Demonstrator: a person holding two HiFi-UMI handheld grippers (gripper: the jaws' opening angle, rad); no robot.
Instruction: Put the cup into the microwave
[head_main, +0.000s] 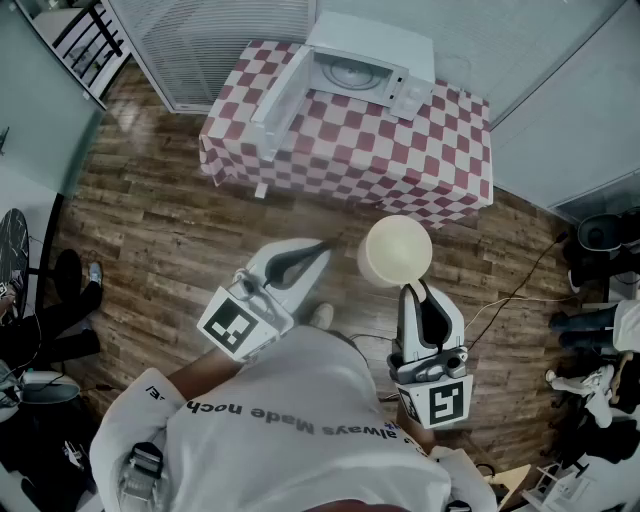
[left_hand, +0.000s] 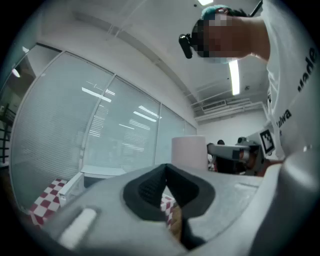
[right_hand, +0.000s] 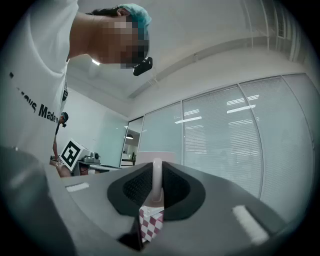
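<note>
While the checkered table (head_main: 420, 165) stands at twelve o'clock, its microwave (head_main: 378, 38) sits ready with the door (head_main: 283, 92) swung open, holding only its turntable (head_main: 352, 72). At five o'clock of it, well short of the table, the cup (head_main: 397, 250) looks empty, its handle (right_hand: 156, 182) pinched in the right gripper (head_main: 414, 288). At the cup's nine o'clock, the left gripper (head_main: 325, 246) is closed on nothing.

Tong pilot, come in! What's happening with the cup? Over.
Right tongs shut on cup, by handle. Left tongs shut, empty. Microwave door open, way clear.
</note>
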